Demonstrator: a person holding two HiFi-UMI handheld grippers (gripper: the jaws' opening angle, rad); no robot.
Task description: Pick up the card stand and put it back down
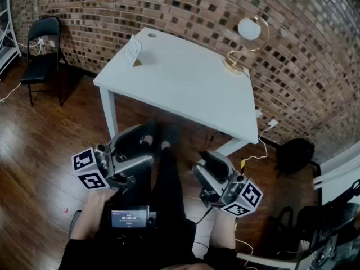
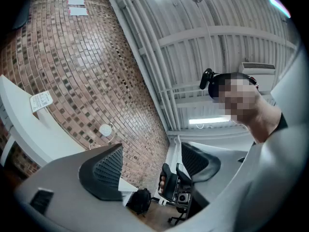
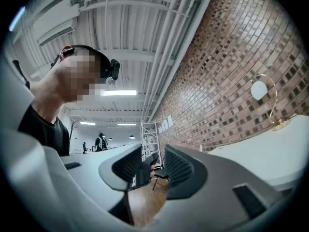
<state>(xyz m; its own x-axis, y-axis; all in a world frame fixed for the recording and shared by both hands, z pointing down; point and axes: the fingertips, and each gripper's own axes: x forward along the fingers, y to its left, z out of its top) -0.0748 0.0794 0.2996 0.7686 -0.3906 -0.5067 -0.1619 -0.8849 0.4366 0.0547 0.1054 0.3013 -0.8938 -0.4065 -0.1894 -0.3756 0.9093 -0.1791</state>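
While both handheld grippers hang low over the person's lap, well short of the white rectangular counter [image 1: 191,89], the pick-up has not yet begun. The white card stand [image 1: 133,50] with its tan foot sits near the counter's far left corner. The left gripper [image 1: 147,145] and right gripper [image 1: 205,166] each hold their dark ribbed fingers [image 2: 104,170] spread and empty. Next, by my reading, one gripper must reach forward and close on the stand.

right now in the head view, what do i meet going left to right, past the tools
black folding chair → card stand → gold ring lamp → black bag
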